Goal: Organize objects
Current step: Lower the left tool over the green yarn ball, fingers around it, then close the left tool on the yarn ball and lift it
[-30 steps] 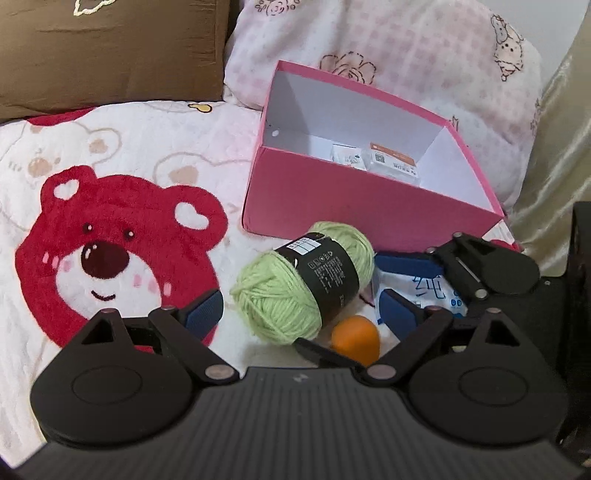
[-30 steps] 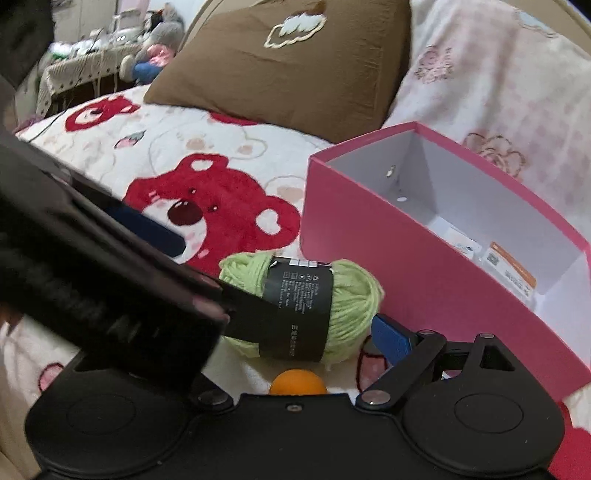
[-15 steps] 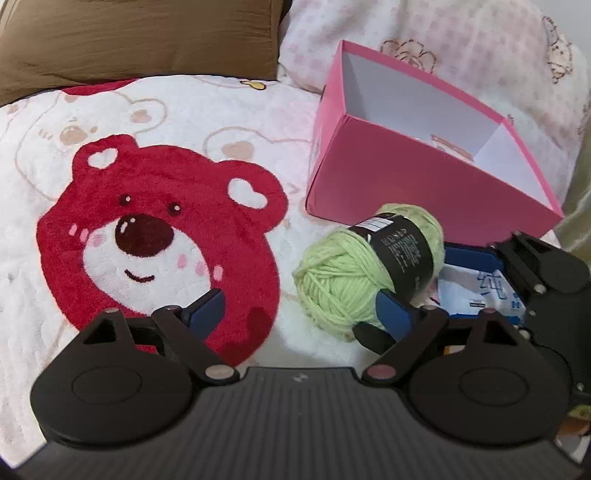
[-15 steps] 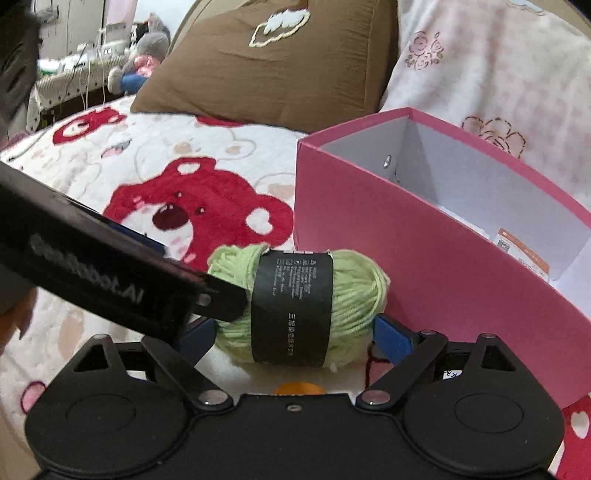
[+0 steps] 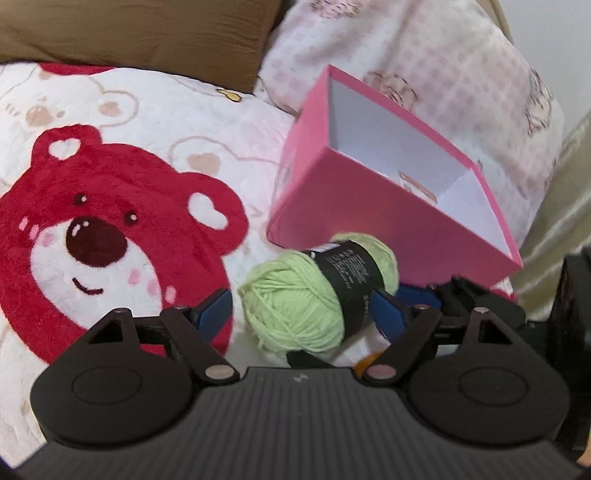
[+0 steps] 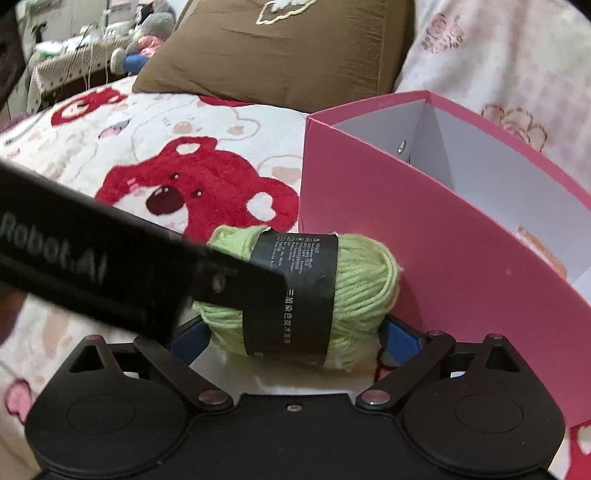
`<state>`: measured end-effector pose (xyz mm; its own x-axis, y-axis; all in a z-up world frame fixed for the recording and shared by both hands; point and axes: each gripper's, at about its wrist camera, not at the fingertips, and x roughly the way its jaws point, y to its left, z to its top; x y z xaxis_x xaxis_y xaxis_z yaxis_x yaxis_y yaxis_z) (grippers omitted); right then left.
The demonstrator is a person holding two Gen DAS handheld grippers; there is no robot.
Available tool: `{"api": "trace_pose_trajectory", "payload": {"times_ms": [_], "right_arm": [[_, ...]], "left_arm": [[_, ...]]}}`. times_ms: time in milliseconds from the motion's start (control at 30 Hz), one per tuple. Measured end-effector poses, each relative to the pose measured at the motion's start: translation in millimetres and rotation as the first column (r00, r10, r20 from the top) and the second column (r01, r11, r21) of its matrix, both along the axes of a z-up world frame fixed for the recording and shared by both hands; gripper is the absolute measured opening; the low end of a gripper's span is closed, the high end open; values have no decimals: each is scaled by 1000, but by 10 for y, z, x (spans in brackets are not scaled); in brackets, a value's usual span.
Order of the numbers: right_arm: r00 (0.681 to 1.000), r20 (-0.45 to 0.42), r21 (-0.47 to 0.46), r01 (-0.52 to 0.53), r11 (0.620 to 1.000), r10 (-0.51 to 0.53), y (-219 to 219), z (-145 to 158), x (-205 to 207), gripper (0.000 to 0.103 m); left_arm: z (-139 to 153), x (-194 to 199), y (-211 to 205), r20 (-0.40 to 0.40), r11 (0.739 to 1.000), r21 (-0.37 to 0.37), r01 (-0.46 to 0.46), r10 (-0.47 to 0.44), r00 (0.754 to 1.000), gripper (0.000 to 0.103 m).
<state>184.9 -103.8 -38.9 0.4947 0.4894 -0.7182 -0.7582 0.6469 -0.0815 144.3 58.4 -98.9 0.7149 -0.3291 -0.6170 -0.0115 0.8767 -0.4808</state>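
A green yarn ball [image 5: 295, 306] with a black label lies on the bear blanket, just in front of the pink box [image 5: 369, 206]. My left gripper [image 5: 301, 312] has the ball between its blue pads and its jaws are closing; a thin gap still shows at the left pad [image 5: 214, 306]. My right gripper [image 6: 295, 338] straddles the same yarn ball [image 6: 362, 280] end to end, with its jaws opening and its pads clear of the wool. The left gripper's black housing [image 6: 110, 266] crosses the right wrist view and hides the ball's left end. The right gripper's fingers [image 5: 424, 297] show behind the ball.
The pink box [image 6: 443, 258] holds small packets [image 5: 417, 188]. An orange object [image 5: 365, 360] and a white packet peek out under the ball. A brown pillow [image 5: 129, 29] and a pink pillow [image 5: 443, 74] back the bed. Gold fabric [image 5: 565, 221] hangs at the right.
Both grippers have sunk closer to the yarn ball. The left fingers have narrowed around it, the right fingers have spread. The orange object is now mostly hidden.
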Motion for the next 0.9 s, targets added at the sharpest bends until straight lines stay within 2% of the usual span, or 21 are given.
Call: {"api": "trace_pose_trajectory", "payload": {"times_ms": [67, 133, 167, 233, 400, 733, 833, 900], "right_arm": [[1000, -15, 25, 13, 1000, -13, -15, 3, 29, 99], [1000, -17, 35, 19, 999, -18, -12, -5, 35, 99], [1000, -15, 37, 21, 999, -21, 2, -9, 34, 99], [1000, -14, 49, 27, 998, -26, 15, -14, 26, 98], [998, -28, 80, 61, 995, -59, 28, 3, -1, 94], [989, -27, 110, 148, 983, -146, 81, -21, -127, 88], [983, -42, 117, 184, 976, -180, 85, -6, -161, 86], [980, -44, 122, 196, 973, -192, 87, 2, -205, 85]], "left_arm": [[-36, 46, 65, -7, 1000, -21, -16, 16, 1000, 77], [-87, 94, 115, -27, 998, -61, -1, 0, 1000, 63], [-107, 112, 135, -34, 995, -100, 19, -22, 999, 60], [-96, 103, 122, -25, 993, -112, 35, -38, 999, 58], [-67, 75, 25, -1, 995, -61, 81, -82, 997, 58], [-101, 77, 114, -25, 991, -116, 63, -67, 997, 58], [-123, 114, 156, -89, 981, -178, 76, -93, 992, 59], [-87, 105, 193, -82, 978, -187, 87, -104, 991, 59]]}}
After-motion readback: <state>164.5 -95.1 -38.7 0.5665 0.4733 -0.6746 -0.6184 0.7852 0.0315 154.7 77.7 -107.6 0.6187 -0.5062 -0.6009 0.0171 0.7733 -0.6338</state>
